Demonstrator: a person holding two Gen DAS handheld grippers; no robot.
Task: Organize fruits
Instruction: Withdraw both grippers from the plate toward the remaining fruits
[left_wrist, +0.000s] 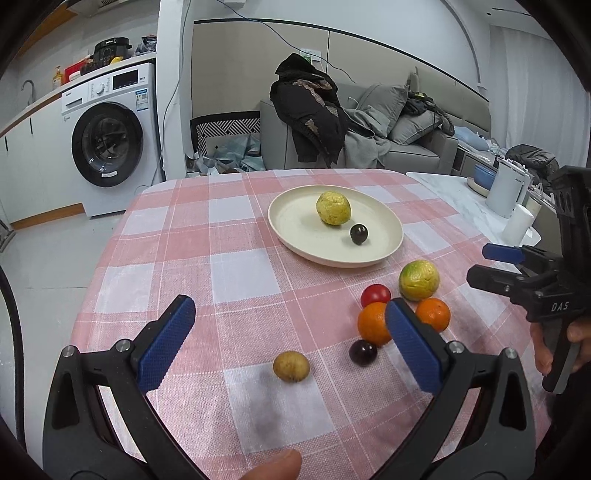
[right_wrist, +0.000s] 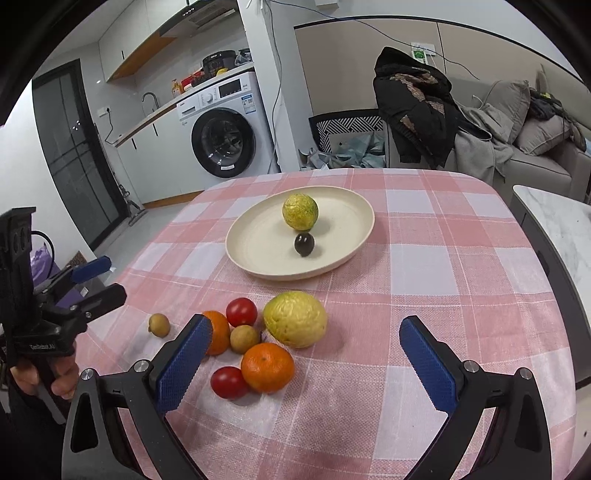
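A cream plate (left_wrist: 295, 236) (right_wrist: 258, 254) on the pink checked cloth holds a yellow-green citrus (left_wrist: 333, 207) (right_wrist: 300, 212) and a dark grape (left_wrist: 359, 233) (right_wrist: 304, 244). Nearer lies a loose cluster: a large yellow-green citrus (right_wrist: 295, 319) (left_wrist: 419, 280), two oranges (right_wrist: 267, 367) (right_wrist: 218, 332), two red tomatoes (right_wrist: 242, 312) (right_wrist: 229, 382), a brown longan (right_wrist: 244, 338), another longan apart (right_wrist: 159, 324) (left_wrist: 291, 366), and a dark grape (left_wrist: 363, 352). My left gripper (left_wrist: 291, 336) is open and empty above that longan. My right gripper (right_wrist: 306, 356) is open and empty over the cluster.
A white marble side table (left_wrist: 461, 199) with a white kettle (left_wrist: 504, 192) stands right of the table. A washing machine (left_wrist: 110, 136) and a sofa (left_wrist: 406, 140) with clothes stand beyond the far edge. The table's left edge drops to the floor.
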